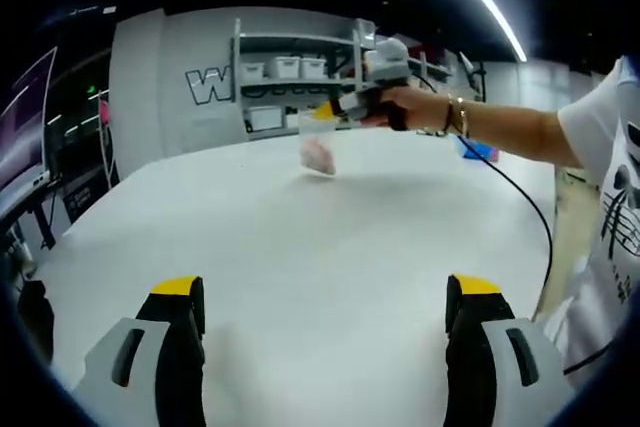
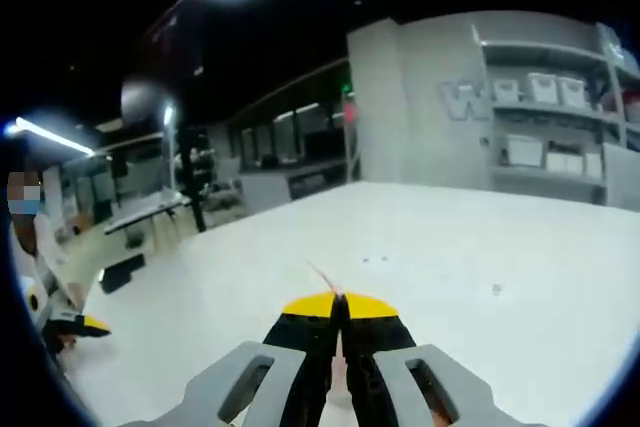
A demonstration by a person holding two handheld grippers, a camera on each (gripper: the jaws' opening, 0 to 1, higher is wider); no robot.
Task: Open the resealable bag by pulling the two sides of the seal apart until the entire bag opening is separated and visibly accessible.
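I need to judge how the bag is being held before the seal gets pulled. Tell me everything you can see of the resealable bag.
In the left gripper view the resealable bag is small, clear plastic, with something pale pink inside near its bottom. It hangs upright above the white table, not resting on it, and casts a faint shadow there. Its top edge is pinched by the right gripper, held in a person's hand. The seal's state is too small to tell. The left gripper is open and well short of it.

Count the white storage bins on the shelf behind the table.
3 in the left gripper view, side by side on the upper shelf: left bin, middle bin, right bin. The hand may hide more.
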